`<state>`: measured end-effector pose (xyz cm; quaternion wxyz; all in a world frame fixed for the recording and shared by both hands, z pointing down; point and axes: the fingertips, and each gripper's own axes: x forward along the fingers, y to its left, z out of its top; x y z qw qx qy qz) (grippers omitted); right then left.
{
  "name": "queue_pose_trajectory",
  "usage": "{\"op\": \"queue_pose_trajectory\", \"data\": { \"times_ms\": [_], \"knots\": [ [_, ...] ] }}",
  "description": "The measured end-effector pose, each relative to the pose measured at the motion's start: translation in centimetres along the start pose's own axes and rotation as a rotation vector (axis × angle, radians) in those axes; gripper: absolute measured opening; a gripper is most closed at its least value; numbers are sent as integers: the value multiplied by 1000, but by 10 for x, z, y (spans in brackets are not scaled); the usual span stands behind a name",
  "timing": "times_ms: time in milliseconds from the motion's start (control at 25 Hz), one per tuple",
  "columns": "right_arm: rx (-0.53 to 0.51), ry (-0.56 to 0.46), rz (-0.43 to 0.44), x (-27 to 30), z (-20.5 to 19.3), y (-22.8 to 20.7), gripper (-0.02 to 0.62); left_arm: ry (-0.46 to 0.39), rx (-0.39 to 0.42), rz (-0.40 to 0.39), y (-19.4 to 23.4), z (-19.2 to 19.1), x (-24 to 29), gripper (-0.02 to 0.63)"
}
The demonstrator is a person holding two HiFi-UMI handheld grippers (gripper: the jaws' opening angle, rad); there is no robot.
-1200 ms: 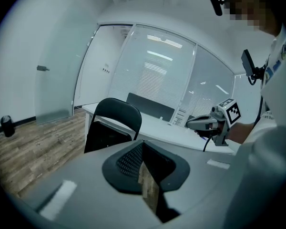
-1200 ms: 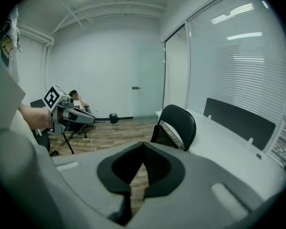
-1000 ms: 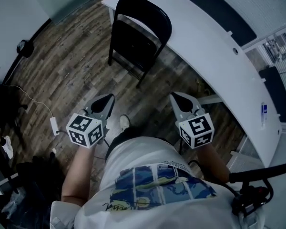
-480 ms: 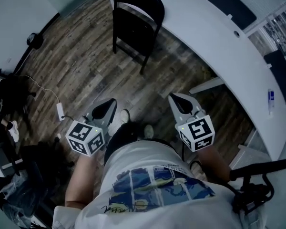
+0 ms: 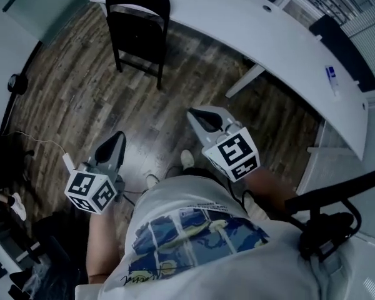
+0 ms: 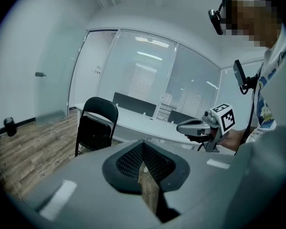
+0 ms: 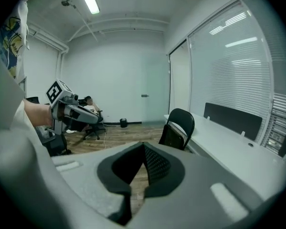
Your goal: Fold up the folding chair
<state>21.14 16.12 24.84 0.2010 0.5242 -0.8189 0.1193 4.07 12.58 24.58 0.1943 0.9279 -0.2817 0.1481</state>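
Observation:
The black folding chair (image 5: 139, 27) stands unfolded on the wood floor at the end of the long white desk (image 5: 250, 24), well ahead of me. It shows too in the left gripper view, chair (image 6: 96, 126), and in the right gripper view, chair (image 7: 179, 128). My left gripper (image 5: 117, 140) is shut and empty, held low at the left. My right gripper (image 5: 196, 115) is shut and empty too, a little further forward. Both point toward the chair from a distance. Each gripper sees the other: right gripper (image 6: 185, 127), left gripper (image 7: 94, 119).
A long white desk (image 7: 229, 147) runs along the glass wall at the right. A white power strip (image 5: 67, 162) and cable lie on the floor at the left, beside dark bags. A small black bin (image 7: 124, 123) and an office chair (image 7: 91, 123) stand at the far wall.
The chair has shifted up and to the left in the head view as I moved. Both grippers have stayed shut; the right one now reaches further forward than the left.

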Motion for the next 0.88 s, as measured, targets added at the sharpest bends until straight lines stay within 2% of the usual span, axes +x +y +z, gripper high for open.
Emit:
{"op": "queue_pose_trajectory", "data": {
  "times_ms": [320,880],
  "knots": [
    [-2,11,14,7,7,87,2,14,-8,-36,17,-31,-66,2],
    [-5,25,-11,13,14,196,2,33,-26,-103,44,-73,-152,2]
  ]
}}
